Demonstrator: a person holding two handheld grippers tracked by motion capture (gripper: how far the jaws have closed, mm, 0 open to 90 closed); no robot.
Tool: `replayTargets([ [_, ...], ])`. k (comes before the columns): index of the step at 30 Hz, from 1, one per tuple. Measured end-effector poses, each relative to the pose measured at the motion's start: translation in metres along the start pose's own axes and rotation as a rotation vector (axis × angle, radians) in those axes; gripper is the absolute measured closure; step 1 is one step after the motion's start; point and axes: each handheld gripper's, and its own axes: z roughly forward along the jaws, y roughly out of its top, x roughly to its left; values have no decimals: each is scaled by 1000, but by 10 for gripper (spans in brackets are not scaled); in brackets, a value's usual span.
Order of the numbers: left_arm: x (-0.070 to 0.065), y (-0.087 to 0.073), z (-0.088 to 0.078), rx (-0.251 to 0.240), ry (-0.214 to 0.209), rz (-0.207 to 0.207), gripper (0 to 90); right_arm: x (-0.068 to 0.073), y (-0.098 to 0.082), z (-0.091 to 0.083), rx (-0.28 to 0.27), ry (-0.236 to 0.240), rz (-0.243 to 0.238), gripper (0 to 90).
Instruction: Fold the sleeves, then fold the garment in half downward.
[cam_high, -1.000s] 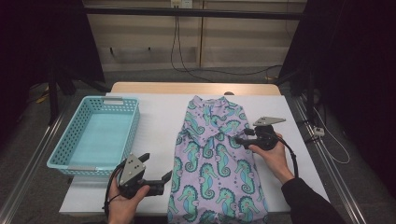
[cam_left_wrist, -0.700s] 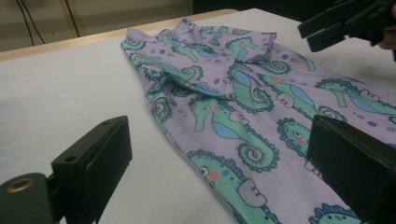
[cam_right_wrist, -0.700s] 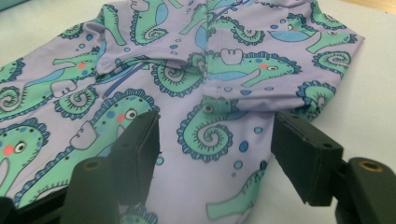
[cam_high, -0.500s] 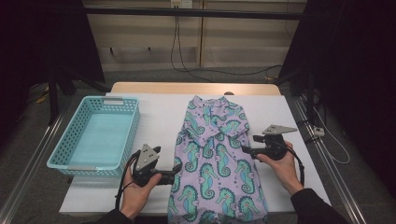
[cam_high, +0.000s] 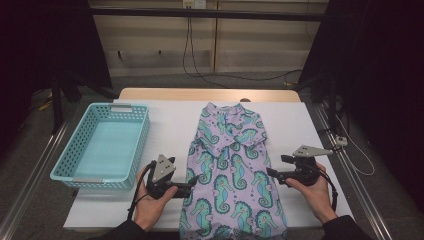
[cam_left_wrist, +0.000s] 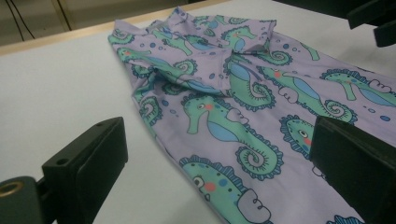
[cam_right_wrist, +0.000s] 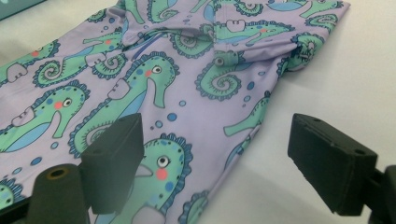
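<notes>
The lilac seahorse-print fabric garment (cam_high: 232, 172) is lying lengthwise down the white surface (cam_high: 170, 125) between both hands, the left gripper (cam_high: 192, 186) gaping emptily at its near-left edge while the right gripper (cam_high: 272, 172), jaws just opening, is seemingly hovering just off its right edge.

The right tongs (cam_high: 270, 173) have drawn back from the middle of the seahorse-print garment (cam_high: 232, 170) to its right edge, and their jaws have just been opening; they now stand wide over that edge without pressing the cloth. The left tongs (cam_high: 192, 186) have moved in from the bare white surface (cam_high: 165, 125) to the garment's left edge, jaws apart. Where the right tongs were, the folded-in sleeve area now lies uncovered.
</notes>
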Motion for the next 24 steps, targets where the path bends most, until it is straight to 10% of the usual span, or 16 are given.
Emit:
replayTargets([
  [18,2,-7,10,110,-10,22,51,15,-15,-11,66,18,2,190],
  [24,7,-12,12,126,-59,-102,66,19,-19,-8,124,44,5,234],
])
